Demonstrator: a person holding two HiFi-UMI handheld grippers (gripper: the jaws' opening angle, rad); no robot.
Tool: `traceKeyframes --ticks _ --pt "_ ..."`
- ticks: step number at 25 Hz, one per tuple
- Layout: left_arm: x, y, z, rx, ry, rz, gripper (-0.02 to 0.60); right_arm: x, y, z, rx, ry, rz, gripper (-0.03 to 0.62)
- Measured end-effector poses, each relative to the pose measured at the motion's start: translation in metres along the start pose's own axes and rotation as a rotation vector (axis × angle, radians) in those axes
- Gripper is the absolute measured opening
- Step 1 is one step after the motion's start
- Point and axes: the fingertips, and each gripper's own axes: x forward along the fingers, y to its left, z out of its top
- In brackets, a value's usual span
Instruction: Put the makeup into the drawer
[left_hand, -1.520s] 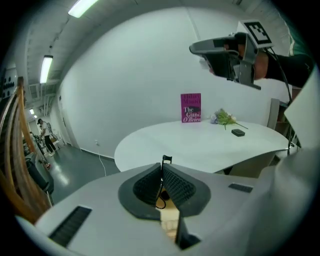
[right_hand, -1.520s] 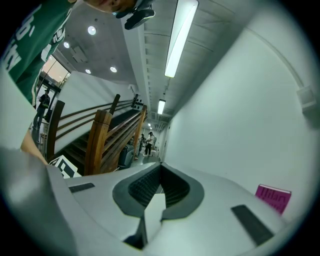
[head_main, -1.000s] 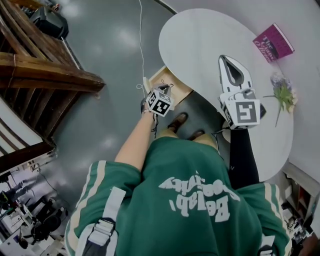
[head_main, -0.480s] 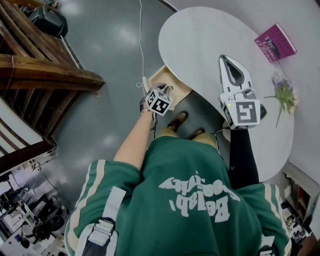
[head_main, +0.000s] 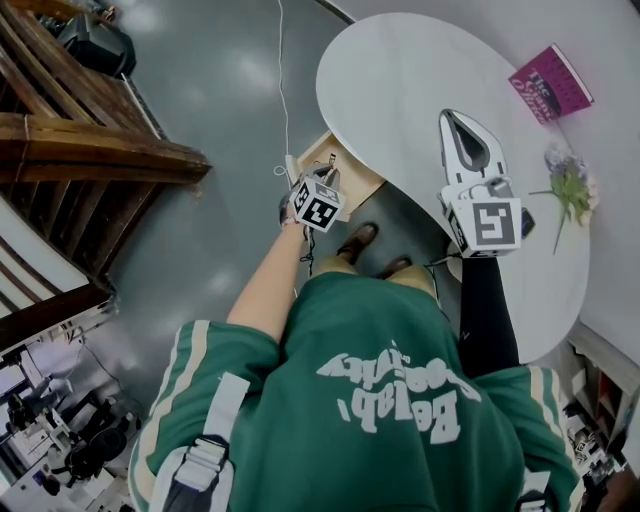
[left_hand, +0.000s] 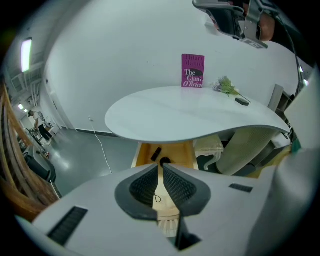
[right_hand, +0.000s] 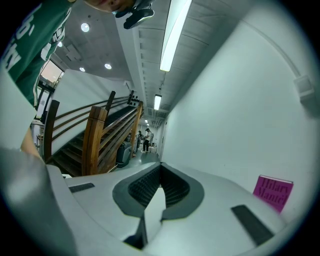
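White worktop, open drawer underneath, and two dark makeup bits are already lying inside. Left tool and right tool are both sitting pressed together, empty. I'm thinking: nudge the drawer front squarely, slowly.

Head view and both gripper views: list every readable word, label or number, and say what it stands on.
"Hilary Mantel": top of the cover of the magenta book.
"The Giant O'Brien": same cover, read in the left gripper view.
Not legible: the white print on the green shirt, seen upside down in the head view.
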Motion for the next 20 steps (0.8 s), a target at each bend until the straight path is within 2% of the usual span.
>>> traceKeyframes --ticks 3,9,11,13,17,20 --pt "-0.023 0.007 0.042 0.029 -0.104 0.032 0.028 -0.003 -0.002 0.002 0.001 -0.005 -0.008 0.009" --pt "-0.105 0.024 0.17 0.092 -0.448 0.114 0.029 -0.005 -0.006 0.009 -0.006 -0.022 -0.026 0.009" --pt "-0.132 0.025 0.205 0.112 -0.547 0.138 0.066 -0.007 -0.009 0.011 -0.007 -0.029 -0.034 0.009" --pt "-0.161 0.024 0.236 0.13 -0.638 0.154 0.14 -0.009 -0.012 0.013 -0.009 -0.034 -0.044 0.009" --pt "-0.22 0.022 0.287 0.161 -0.844 0.209 0.169 -0.013 -0.019 0.02 -0.009 -0.045 -0.068 0.009" --pt "-0.234 0.017 0.301 0.177 -0.899 0.21 0.169 -0.018 -0.022 0.02 -0.005 -0.047 -0.087 0.009"
